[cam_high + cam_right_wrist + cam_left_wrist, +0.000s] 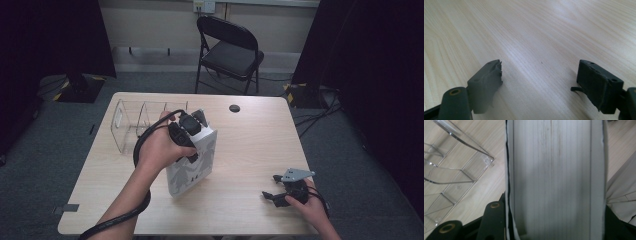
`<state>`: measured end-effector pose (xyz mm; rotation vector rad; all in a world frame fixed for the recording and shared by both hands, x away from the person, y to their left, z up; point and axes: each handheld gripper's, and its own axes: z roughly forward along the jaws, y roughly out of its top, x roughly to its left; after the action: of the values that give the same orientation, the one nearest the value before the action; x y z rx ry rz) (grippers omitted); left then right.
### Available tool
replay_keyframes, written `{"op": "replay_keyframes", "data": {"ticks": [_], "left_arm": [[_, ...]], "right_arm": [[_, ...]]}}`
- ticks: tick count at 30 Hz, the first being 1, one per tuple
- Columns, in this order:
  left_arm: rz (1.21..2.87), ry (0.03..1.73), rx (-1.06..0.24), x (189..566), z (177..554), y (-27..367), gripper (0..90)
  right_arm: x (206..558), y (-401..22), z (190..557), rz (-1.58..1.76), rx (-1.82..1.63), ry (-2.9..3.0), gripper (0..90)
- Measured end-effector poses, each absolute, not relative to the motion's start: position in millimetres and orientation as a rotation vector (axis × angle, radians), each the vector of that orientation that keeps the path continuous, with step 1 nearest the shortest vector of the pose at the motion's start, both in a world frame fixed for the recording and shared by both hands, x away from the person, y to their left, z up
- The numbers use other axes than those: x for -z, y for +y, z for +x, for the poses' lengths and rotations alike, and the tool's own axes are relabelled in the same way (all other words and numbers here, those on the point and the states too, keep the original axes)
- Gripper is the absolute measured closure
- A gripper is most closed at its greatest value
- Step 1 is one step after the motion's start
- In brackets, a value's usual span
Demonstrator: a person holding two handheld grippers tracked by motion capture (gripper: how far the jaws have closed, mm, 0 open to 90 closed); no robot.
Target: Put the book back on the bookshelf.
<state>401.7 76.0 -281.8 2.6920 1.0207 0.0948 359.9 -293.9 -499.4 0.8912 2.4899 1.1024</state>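
Note:
A thick white book (192, 167) with a grey-patterned cover stands upright and slightly tilted on the table, left of centre. My left gripper (196, 141) comes down on its top edge and is shut on it. In the left gripper view the book's page edge (554, 170) runs up between the two black jaws, one against each cover. A clear plastic rack (142, 117) with upright dividers lies just behind and left of the book, also seen as the rack (451, 175) beside the left jaw. My right gripper (270, 187) rests near the table's front right, open, with bare wood between its fingertips (539, 75).
The pale wooden table (250, 145) has a small black round cap (234, 108) near its far edge. A black folding chair (230, 50) stands behind the table. Cables lie on the grey floor at right. Light cloth (621, 190) shows past the book's right side.

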Motion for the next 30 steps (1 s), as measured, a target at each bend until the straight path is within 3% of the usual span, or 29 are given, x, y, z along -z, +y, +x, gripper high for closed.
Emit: {"op": "replay_keyframes", "data": {"ticks": [30], "left_arm": [[2.674,1.136,-0.120,281.9,396.8,109.8,53.5]], "right_arm": [[499.4,-293.9,359.9,0.890,-1.101,2.491,19.3]]}}
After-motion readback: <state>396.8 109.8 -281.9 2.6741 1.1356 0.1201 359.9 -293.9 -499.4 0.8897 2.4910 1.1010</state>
